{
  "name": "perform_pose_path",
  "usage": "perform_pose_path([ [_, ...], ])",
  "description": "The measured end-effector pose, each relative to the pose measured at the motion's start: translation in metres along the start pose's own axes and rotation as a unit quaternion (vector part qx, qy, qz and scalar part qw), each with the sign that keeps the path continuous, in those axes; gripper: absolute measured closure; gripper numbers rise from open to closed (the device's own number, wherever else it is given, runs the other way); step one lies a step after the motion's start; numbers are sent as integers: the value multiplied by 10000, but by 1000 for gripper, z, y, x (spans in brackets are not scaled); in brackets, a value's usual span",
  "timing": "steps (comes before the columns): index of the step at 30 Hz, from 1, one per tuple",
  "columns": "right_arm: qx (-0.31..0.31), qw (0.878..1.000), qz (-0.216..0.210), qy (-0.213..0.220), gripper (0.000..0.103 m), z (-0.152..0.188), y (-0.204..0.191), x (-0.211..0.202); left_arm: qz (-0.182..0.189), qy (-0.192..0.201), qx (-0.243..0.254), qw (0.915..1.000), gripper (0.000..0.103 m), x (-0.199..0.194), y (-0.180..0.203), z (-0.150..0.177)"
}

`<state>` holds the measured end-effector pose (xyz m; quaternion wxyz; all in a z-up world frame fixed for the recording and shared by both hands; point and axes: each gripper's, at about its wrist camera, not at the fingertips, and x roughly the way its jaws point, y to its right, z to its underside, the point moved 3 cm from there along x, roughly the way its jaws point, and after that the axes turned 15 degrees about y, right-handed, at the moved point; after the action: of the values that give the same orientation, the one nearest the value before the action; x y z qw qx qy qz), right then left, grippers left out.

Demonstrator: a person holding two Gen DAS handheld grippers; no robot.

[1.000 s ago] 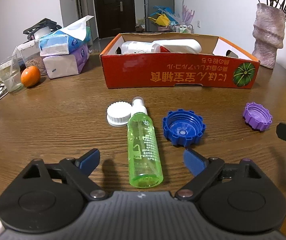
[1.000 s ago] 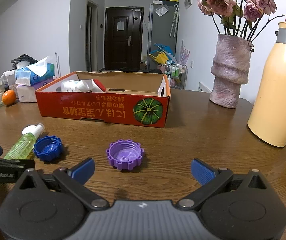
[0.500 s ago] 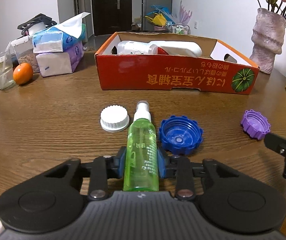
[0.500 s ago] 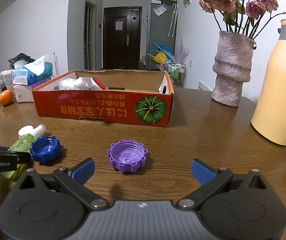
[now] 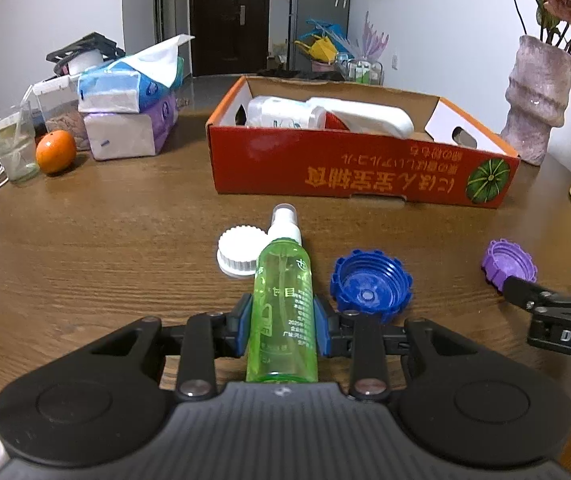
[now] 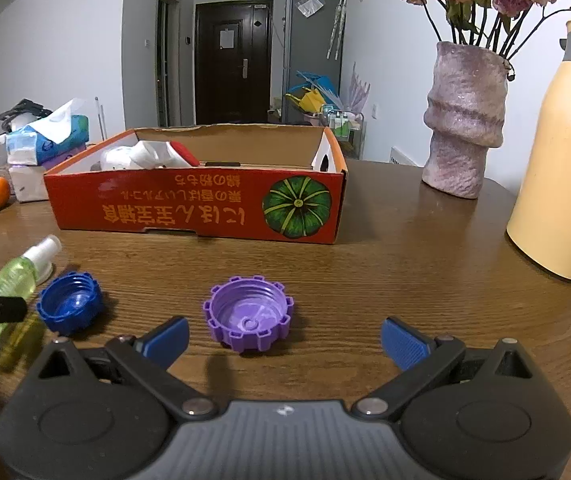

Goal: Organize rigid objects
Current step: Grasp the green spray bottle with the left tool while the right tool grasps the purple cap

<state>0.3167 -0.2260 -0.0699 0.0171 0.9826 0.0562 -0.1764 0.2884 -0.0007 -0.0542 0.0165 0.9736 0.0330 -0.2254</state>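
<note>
My left gripper (image 5: 282, 326) is shut on the green spray bottle (image 5: 283, 300), its blue pads pressing both sides of the bottle's body. The bottle's white nozzle points away toward the red cardboard box (image 5: 359, 174). A white cap (image 5: 239, 252) lies just left of the nozzle and a blue cap (image 5: 371, 284) just right of the bottle. My right gripper (image 6: 283, 340) stands open, its blue pads either side of and slightly behind the purple cap (image 6: 248, 312), which rests open side up on the table. The green bottle (image 6: 15, 280) and blue cap (image 6: 70, 304) show at the left in the right wrist view.
The red box (image 6: 197, 208) holds white containers. Tissue packs (image 5: 129, 120), an orange (image 5: 55, 152) and a glass (image 5: 11, 146) sit at the far left. A purple vase (image 6: 465, 120) and a yellow flask (image 6: 561, 160) stand at the right on the wooden table (image 6: 405, 260).
My left gripper went from open to shut around the green bottle. My right gripper moved closer to the purple cap and stayed open.
</note>
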Motion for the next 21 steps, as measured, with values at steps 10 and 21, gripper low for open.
perform_pose_path([
  [10,-22,9999,65,-133,8,-1,-8,26,7,162,36,9999,71,-6,0,-4],
  [21,97,9997,-154,-189,50,-1,-20,34,-20,209,-11,9998,71,-7,-4,-7],
])
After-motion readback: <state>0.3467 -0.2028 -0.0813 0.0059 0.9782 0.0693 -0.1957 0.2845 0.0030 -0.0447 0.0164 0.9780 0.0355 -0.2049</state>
